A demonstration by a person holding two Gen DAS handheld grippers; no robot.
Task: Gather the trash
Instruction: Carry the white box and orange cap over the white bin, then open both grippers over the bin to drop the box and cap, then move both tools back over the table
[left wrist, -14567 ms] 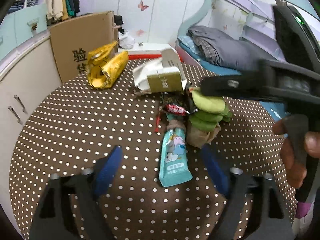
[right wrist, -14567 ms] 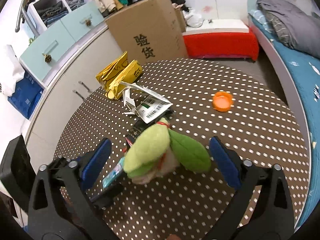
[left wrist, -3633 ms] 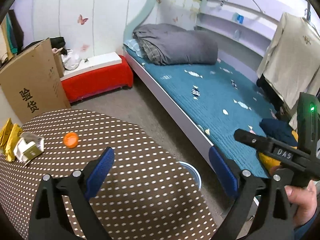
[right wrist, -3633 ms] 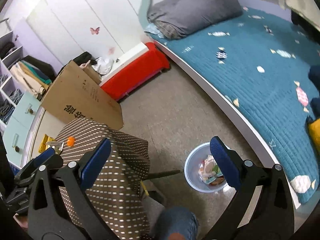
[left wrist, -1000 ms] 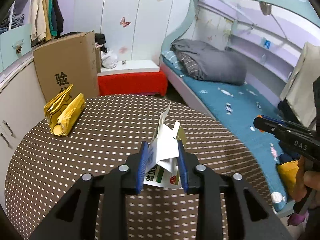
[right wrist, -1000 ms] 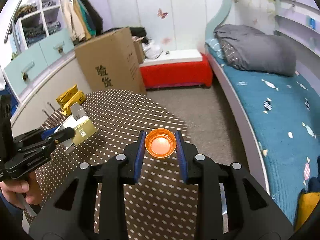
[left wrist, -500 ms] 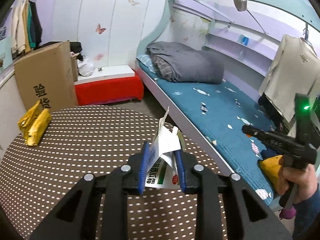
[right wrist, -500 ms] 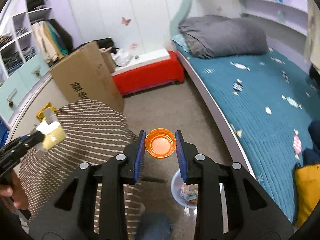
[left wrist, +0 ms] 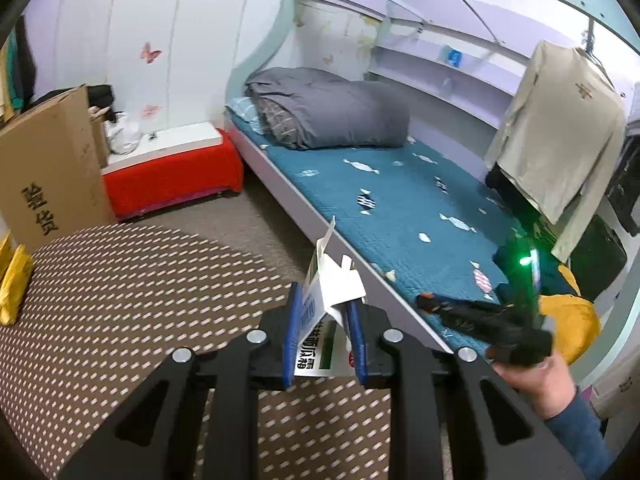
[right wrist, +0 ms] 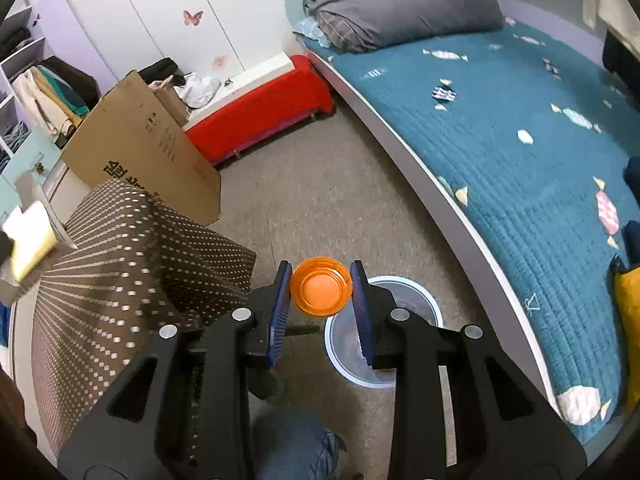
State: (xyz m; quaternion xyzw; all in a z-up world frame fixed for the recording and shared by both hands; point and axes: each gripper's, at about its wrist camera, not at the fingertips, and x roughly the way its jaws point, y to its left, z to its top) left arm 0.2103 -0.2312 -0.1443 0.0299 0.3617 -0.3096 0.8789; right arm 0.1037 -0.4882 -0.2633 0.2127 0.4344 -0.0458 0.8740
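My left gripper (left wrist: 323, 320) is shut on a crumpled white carton (left wrist: 330, 292) with green and red print, held above the dotted table's right edge. The carton also shows at the far left of the right wrist view (right wrist: 30, 236). My right gripper (right wrist: 321, 292) is shut on an orange lid (right wrist: 321, 292), held over the floor just left of and above the round clear trash bin (right wrist: 416, 300). The bin stands on the carpet between the table and the bed. The right gripper also shows blurred in the left wrist view (left wrist: 472, 312).
The brown dotted table (right wrist: 112, 264) is at left; yellow packets (left wrist: 14, 280) lie on its far left. A cardboard box (right wrist: 136, 144) and a red bench (right wrist: 260, 112) stand behind. The blue bed (right wrist: 520, 152) runs along the right. My knee (right wrist: 296, 440) is below.
Both grippers have swung right, off the table towards the bed. The right gripper with the orange lid now hangs lower, close over the bin.
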